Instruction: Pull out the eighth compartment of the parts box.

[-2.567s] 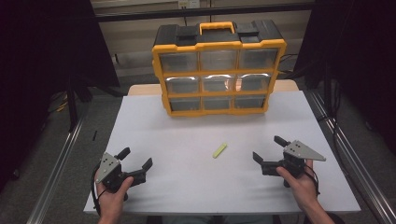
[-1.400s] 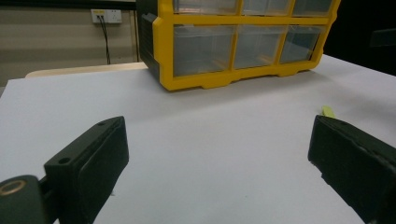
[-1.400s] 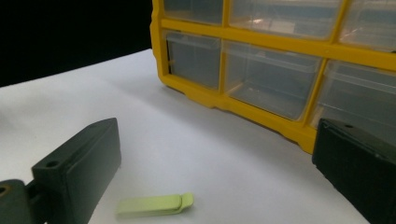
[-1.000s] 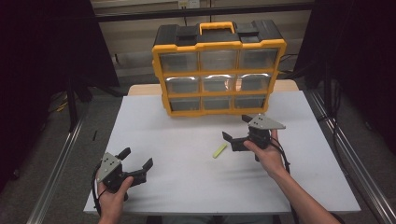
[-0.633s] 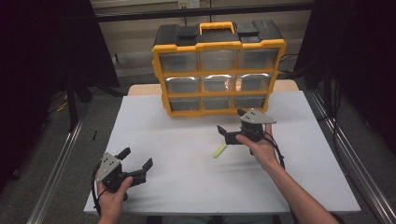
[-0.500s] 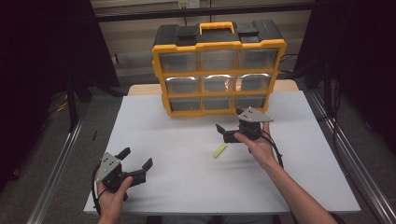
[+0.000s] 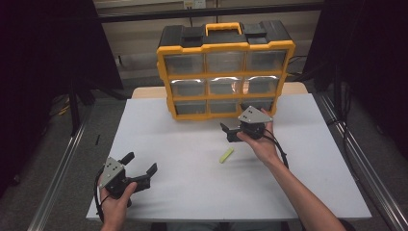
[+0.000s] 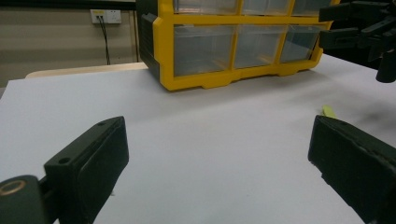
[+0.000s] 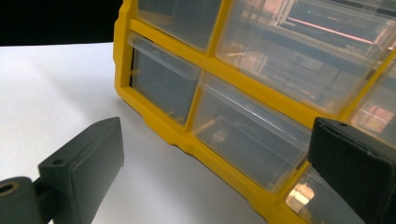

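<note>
Two grippers on the table — the right gripper point(image 7: 234, 131) hovered jaws spread, empty, close before the bottom row of one yellow organizer point(image 7: 225, 72), nine clear drawers in three rows. One green stick point(image 7: 226, 155) lay at its six o'clock. The left gripper point(image 7: 143, 171) rested at seven o'clock — released, holding nothing.

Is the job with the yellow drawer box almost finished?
Barely started. Every drawer of the yellow drawer box looks shut, and the green strip lies loose on the table. The right gripper, open, faces the bottom drawers. The left gripper waits open.
</note>
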